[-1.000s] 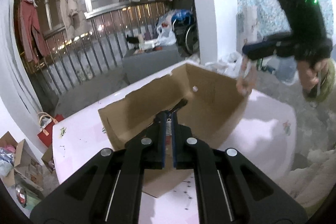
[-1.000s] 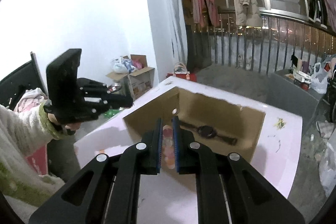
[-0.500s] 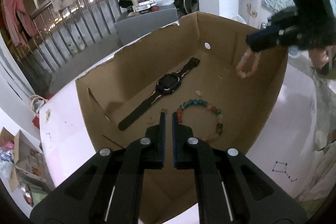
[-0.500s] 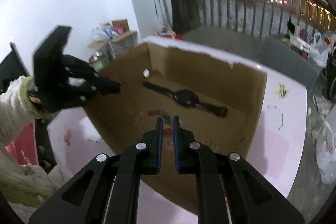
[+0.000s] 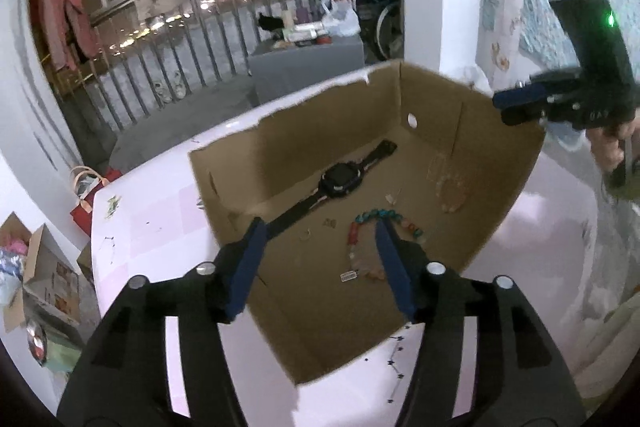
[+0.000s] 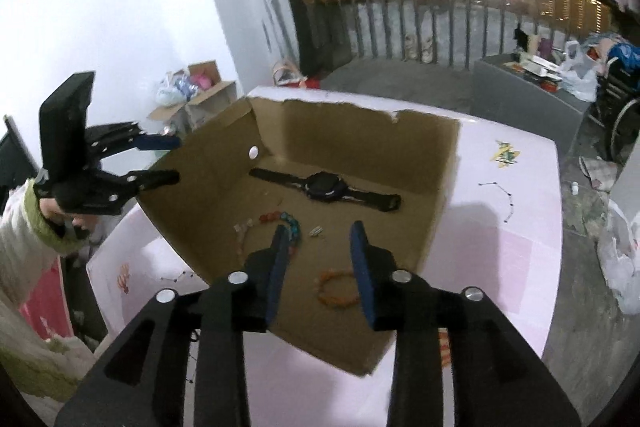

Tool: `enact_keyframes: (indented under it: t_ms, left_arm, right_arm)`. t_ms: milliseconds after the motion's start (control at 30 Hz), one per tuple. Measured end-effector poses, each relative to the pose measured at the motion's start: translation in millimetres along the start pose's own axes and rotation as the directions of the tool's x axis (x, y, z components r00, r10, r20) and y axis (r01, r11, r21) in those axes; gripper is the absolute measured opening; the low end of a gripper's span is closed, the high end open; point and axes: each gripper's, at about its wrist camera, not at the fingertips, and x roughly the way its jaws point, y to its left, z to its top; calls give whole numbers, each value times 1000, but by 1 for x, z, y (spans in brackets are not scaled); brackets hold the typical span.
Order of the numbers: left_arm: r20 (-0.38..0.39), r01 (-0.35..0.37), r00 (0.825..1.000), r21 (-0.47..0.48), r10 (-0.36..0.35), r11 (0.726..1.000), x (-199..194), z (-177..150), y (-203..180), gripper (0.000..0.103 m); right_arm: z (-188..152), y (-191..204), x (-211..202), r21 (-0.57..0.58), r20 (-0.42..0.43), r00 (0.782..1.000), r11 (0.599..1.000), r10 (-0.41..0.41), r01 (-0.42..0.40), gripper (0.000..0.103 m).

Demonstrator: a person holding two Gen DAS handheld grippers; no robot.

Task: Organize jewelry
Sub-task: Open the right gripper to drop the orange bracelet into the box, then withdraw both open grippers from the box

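Tongs (image 5: pixel 318 227) over pink table (image 5: pixel 160 215)

The left hand-held gripper (image 5: pixel 318 227), jaws just opened and empty, hangs over the box (image 5: pixel 496 187) on the table (image 5: pixel 152 227). Ahead of it lies a watch (image 5: pixel 340 181). A bead bracelet (image 5: pixel 362 231) lies between its fingertips, and the right hand-held gripper (image 5: pixel 505 107) is far right.

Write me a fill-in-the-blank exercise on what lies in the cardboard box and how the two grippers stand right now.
1. The black watch lies flat on the floor of the cardboard ____.
2. The jaws of the left gripper, which have just been opening, stand ____ with nothing between them.
3. Below the right gripper, a small ____ bead bracelet lies on the box floor.
4. The multicoloured bead bracelet lies nearer to the ____ gripper's side of the box.

Missing words: box; open; orange; left
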Motion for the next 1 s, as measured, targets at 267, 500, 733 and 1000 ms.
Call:
enact_keyframes:
  t_ms: [267, 500, 733, 1000]
  left_arm:
    - [87, 3, 996, -193, 14, 981, -43, -15, 11, 73]
    - [87, 58, 996, -439, -22, 897, -37, -46, 27, 73]
    - [56, 100, 995, -534, -84, 840, -11, -54, 22, 80]
    - [4, 29, 999, -578, -32, 816, 3, -52, 10, 82]
  right_arm:
    - [-16, -18, -20, 142, 50, 996, 988, -74, 66, 50]
    - [-46, -33, -3, 310, 39, 996, 948, -84, 68, 52]
    - [-55, -42, 14, 443, 48, 999, 896, 3, -24, 52]
    - [-50, -31, 14, 440, 18, 999, 897, -48, 35, 55]
